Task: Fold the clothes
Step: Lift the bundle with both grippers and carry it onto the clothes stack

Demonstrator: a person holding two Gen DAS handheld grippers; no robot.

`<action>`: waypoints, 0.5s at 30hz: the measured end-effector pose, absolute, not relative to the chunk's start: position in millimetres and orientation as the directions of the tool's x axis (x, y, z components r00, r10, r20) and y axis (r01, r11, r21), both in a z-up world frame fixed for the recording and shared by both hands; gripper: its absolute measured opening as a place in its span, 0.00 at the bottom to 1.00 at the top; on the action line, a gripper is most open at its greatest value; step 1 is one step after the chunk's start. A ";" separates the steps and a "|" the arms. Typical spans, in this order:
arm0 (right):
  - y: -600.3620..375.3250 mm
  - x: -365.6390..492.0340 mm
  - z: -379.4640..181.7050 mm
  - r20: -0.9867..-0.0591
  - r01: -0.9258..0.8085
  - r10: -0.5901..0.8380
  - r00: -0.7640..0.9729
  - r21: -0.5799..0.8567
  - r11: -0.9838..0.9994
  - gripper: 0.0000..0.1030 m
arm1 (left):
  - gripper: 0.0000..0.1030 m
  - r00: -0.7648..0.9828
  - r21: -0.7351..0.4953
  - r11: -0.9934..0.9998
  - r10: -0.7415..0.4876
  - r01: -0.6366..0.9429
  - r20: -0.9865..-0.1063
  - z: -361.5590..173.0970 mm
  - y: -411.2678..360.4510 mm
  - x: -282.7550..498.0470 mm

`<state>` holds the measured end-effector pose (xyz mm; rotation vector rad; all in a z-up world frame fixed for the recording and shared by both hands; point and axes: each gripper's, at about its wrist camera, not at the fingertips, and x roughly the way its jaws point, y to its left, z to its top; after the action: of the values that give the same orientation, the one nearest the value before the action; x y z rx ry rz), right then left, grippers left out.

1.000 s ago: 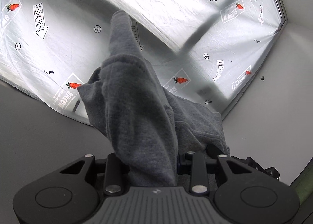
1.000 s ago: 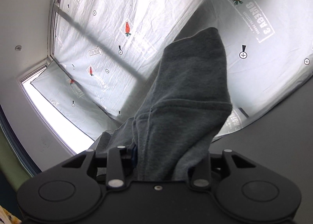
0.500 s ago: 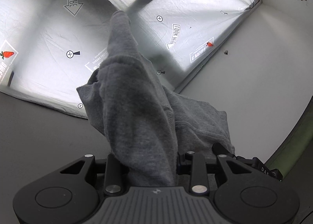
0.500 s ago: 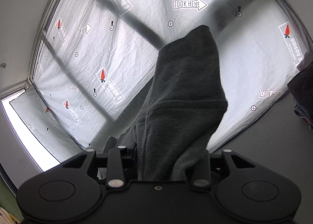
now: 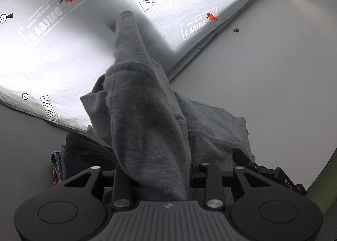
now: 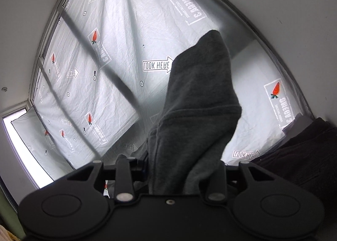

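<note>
Since a moment ago we swing sideways, and dark folded clothes [image 5: 84, 152] come into view low down. Nearest, our left gripper [image 5: 160, 177] and right gripper [image 6: 177, 177] each clamp the grey garment [image 5: 143, 114], which drapes over the fingers. Swinging fast could tug it loose. Beyond: printed sheet [image 6: 126, 40]; no containers.

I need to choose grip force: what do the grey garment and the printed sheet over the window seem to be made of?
The grey garment looks like a soft knit, probably cotton fleece or jersey: matte, fuzzy surface, stitched hem, limp drape. The printed sheet looks like thin translucent plastic film or light fabric: daylight glows through it and fine creases show; which one is unclear.
</note>
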<state>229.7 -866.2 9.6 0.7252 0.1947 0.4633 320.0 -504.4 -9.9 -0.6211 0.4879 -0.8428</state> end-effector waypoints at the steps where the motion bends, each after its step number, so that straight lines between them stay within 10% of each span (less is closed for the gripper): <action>1: -878.4 239.8 10.3 -0.026 -0.335 0.472 0.881 0.670 0.663 0.38 | 0.34 0.577 -0.676 0.513 -0.802 0.529 -0.157 -11.0 -517.2 328.3; 15: -976.6 386.0 -100.2 -0.446 0.013 0.336 0.830 0.617 0.787 0.38 | 0.34 0.448 -0.707 0.626 -0.763 0.329 -0.467 -135.9 -625.9 470.4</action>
<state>386.0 -976.6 -100.2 0.6487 0.5745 0.1845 470.4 -625.9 -135.9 -0.5761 0.8607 -0.7237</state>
